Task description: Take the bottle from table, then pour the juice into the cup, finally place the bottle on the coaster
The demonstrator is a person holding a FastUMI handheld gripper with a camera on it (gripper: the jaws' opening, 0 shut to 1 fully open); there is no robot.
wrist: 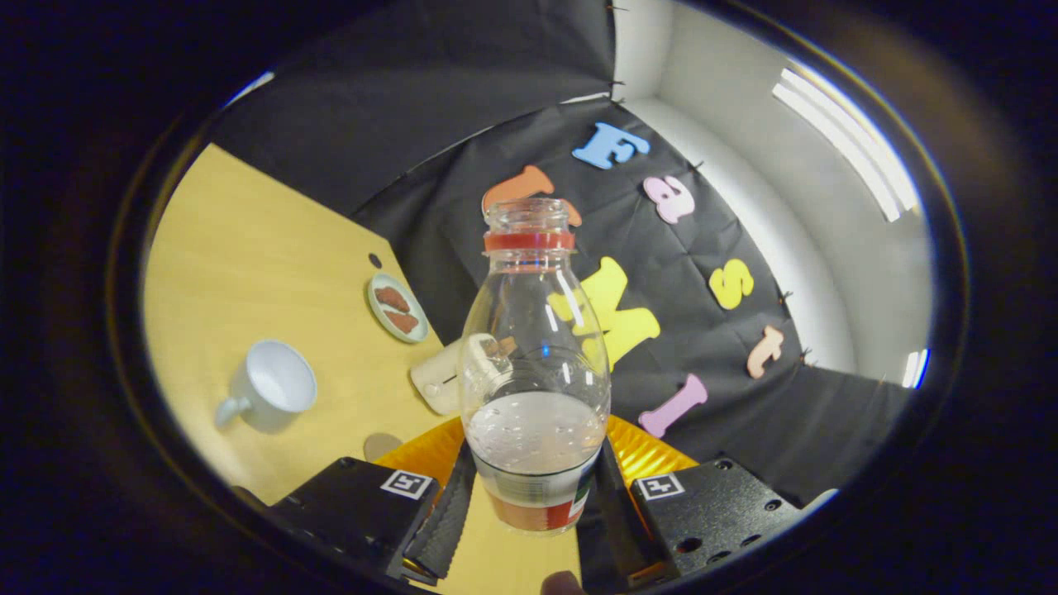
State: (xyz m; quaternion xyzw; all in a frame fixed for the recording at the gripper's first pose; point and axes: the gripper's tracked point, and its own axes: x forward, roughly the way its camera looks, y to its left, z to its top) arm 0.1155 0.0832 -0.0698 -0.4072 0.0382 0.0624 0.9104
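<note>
A clear plastic bottle with a red neck ring and no cap stands between my fingers, pale juice filling its lower part. My gripper is shut on the bottle, and both black finger pads press on its labelled base. The whole scene looks tilted. A white cup with a handle sits on the yellow table, off to the left of the fingers, and looks empty. An orange coaster lies just beyond the fingers, behind the bottle's base and partly hidden by it.
A small plate with brown pieces lies beyond the cup near the black cloth wall. A white cylindrical object lies on its side behind the bottle. The table ends at the cloth wall.
</note>
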